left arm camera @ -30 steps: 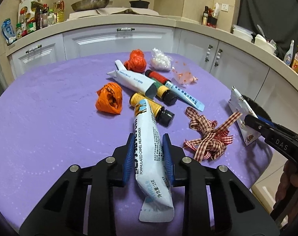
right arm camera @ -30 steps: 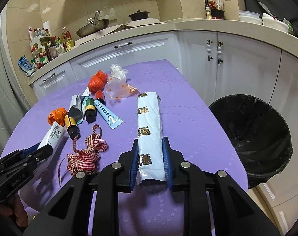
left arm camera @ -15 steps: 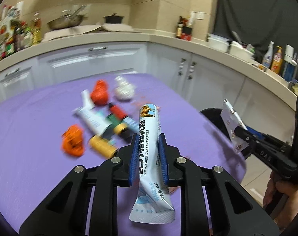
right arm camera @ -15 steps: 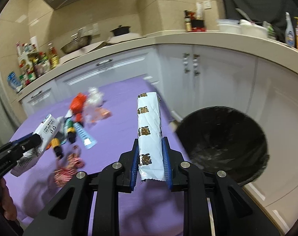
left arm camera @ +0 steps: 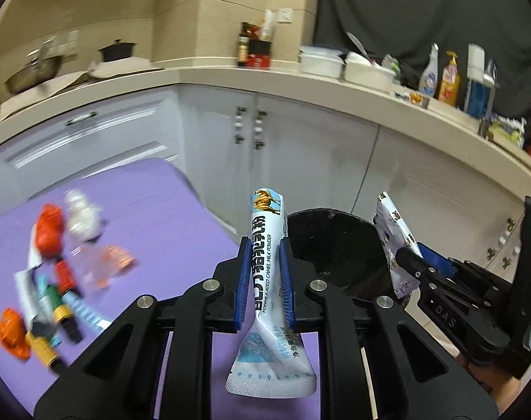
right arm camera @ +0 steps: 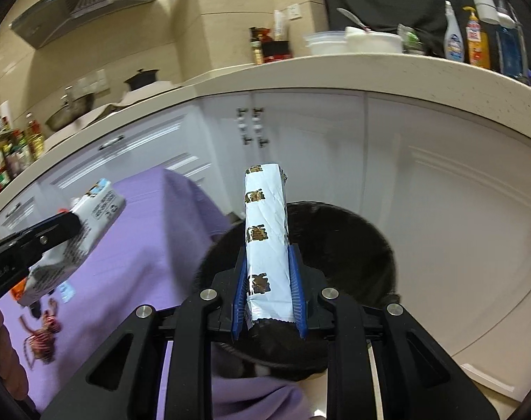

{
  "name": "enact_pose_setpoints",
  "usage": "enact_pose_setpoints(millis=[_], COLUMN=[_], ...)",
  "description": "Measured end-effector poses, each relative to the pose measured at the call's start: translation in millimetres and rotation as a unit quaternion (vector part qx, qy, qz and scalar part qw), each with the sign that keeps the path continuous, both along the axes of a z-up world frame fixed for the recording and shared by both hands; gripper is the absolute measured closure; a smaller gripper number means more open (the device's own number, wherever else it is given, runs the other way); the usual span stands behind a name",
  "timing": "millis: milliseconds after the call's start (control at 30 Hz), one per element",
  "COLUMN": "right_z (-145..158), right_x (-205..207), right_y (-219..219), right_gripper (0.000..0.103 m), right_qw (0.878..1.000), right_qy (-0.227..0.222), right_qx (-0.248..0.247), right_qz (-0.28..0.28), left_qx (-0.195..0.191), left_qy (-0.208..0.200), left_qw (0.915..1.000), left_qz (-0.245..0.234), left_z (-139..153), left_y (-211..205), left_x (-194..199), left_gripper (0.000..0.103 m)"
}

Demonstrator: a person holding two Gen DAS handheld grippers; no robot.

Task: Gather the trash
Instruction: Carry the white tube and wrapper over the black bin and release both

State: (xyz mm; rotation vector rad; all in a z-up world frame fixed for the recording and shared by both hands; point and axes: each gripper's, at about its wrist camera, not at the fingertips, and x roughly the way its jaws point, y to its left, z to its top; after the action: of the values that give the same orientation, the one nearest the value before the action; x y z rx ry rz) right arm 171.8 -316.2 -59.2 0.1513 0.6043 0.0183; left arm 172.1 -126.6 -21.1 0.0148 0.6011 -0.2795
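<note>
Above bin (right arm camera: 353,231), wrapper (right arm camera: 267,241) upright in tongs (right arm camera: 267,290)

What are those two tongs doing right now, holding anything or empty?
Left tongs: shut on the camel milk powder sachet.
Right tongs: shut on the white camel-print packet, over the black trash bin.
</note>
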Motion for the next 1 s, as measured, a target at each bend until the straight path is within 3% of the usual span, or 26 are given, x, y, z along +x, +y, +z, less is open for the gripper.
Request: enact_pose_setpoints(millis=[333, 400, 467, 500, 533, 667, 1000], right_z=[-30.8, -36.9, -42.7, -43.5, -44.6, -44.6, -23.4], right_x=[37.1, 43.4, 48.9, 50.6, 51.3, 49.7, 28.9], right_y=[-29.4, -33.6, -37.2, -38.2, -39.2, -42.5, -23.1], right_gripper=[0.078, 0.074, 0.063, 0.063, 0.063, 0.062, 0.061], right_qw=[0.999, 0.999, 0.999, 0.999, 0.999, 0.998, 0.999], right_qy=[0.027, 0.032, 0.037, 0.037, 0.038, 0.039, 0.021], right_qx=[0.013, 0.014, 0.014, 0.014, 0.013, 0.016, 0.014], right_qz=[-0.022, -0.027, -0.031, -0.034, -0.035, -0.040, -0.020], left_qx=[0.038, 0.044, 0.050, 0.048, 0.044, 0.039, 0.032], left_qy=[0.060, 0.067, 0.074, 0.081, 0.085, 0.079, 0.061], left_qw=[0.9972, 0.9966, 0.9959, 0.9954, 0.9953, 0.9961, 0.9976], left_qz=[-0.022, -0.019, -0.017, -0.015, -0.014, -0.013, 0.008], left_z=[-43.4, -49.8, -55.7, -58.2, -59.1, -56.5, -34.0], left_y=[-63.7, -69.1, -73.0, -74.1, -73.0, -71.5, -39.6], left_x=[62.3, 70.0, 77.8, 81.5, 83.0, 82.4, 53.3], left_gripper=[0.086, 0.083, 0.073, 0.067, 0.058, 0.055, 0.054])
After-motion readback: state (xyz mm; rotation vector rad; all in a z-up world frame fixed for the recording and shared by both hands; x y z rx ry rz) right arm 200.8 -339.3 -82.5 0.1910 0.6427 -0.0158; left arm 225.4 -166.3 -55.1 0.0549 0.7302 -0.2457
